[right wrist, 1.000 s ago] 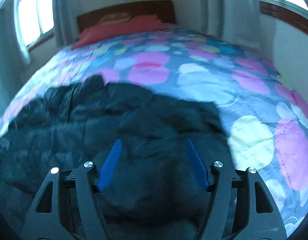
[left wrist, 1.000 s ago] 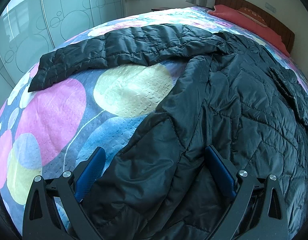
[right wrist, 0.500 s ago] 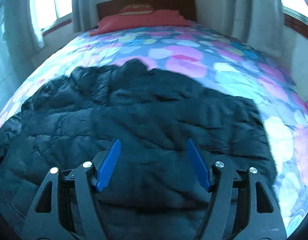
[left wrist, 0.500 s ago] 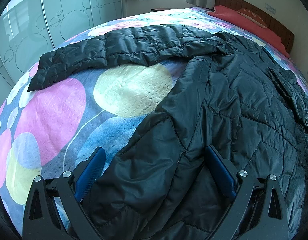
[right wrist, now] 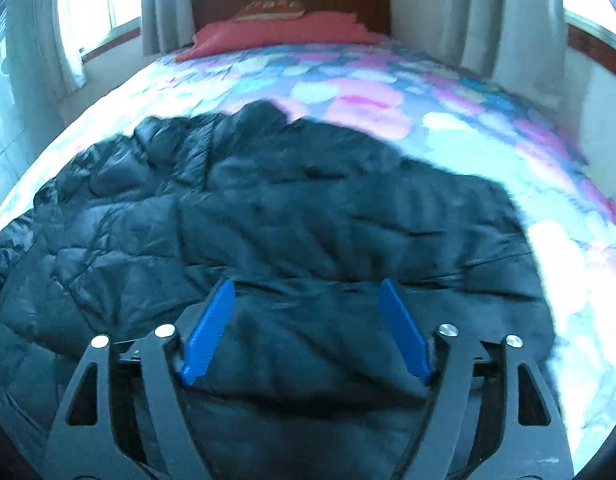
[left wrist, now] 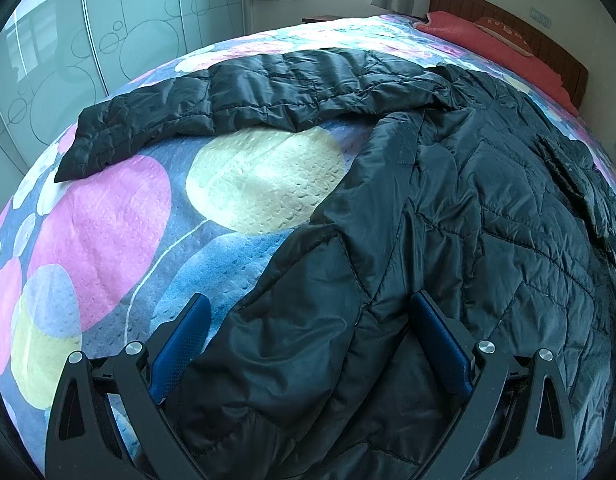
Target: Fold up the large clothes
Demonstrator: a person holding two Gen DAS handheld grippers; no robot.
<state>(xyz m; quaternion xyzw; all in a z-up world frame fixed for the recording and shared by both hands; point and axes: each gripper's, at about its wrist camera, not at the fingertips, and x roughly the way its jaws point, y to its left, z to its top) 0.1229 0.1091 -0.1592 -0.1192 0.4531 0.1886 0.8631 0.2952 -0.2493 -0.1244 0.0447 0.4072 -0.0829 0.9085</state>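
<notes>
Jacket (left wrist: pixel 488 216) lies spread between both open tongs, right tongs (right wrist: pixel 308 328) opening

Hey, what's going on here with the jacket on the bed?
A person with a gripper in each hand is working on folding a black puffer jacket spread on a bed. One sleeve lies stretched out sideways, not yet folded in. The left gripper stands open around the jacket's near edge. The right gripper hovers over the jacket's body, its jaws opening, gripping nothing.
</notes>
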